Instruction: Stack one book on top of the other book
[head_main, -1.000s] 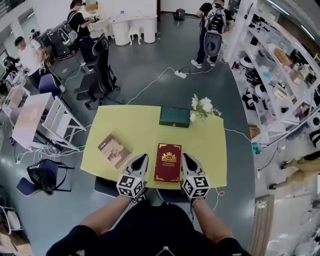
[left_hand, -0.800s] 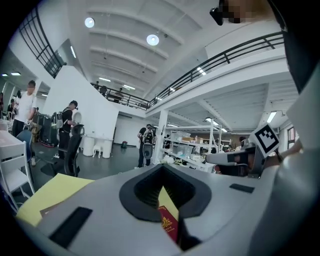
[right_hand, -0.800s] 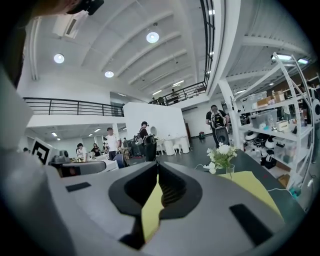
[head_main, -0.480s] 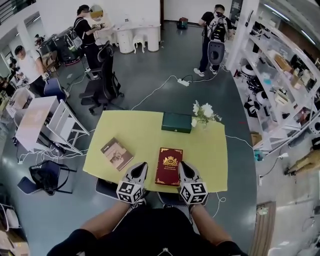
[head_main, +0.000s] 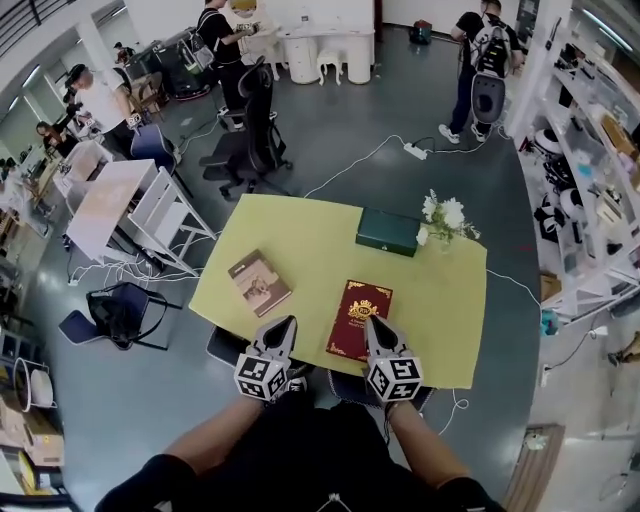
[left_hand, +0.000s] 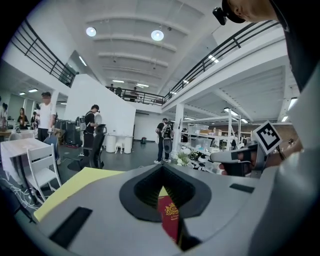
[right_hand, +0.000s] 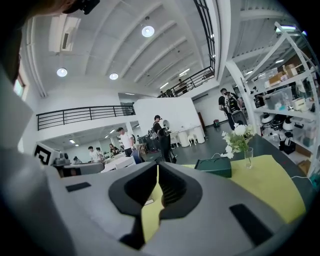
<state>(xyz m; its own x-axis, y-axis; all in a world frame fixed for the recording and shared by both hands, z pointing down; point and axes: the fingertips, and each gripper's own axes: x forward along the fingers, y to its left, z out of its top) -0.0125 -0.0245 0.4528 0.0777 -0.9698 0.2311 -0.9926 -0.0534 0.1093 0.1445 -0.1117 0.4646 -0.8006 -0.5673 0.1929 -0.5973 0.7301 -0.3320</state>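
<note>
The fingers (left_hand: 100, 205) of the left gripper (left_hand: 161, 168) are clenched tight, pad against pad, with nothing held. Only a sliver of the red book (left_hand: 170, 220) shows through the gap below them. The right gripper (right_hand: 157, 167) has its fingers (right_hand: 225, 200) pressed together the same way, and it is empty too.

From the head view, a brown book (head_main: 260, 283) lies flat on the left part of the yellow table (head_main: 310, 235), turned at an angle and well apart from the other book. The left gripper (head_main: 285, 324) hovers at the near edge of the table, between the two books, just beside the near left corner of the red book. The red book (head_main: 358, 318) lies flat near that front edge with its gold-printed cover up. The right gripper (head_main: 370, 323) sits over the book's near right edge; whether it touches the cover cannot be told.

Farther back on the right, a dark green box (head_main: 388, 231) rests on the table, and just beside it to the right stands a vase of white flowers (head_main: 445, 214).

Beyond the table, a black office chair (head_main: 250, 140) stands on the grey floor. Shelves (head_main: 590, 160) run along the right wall.
</note>
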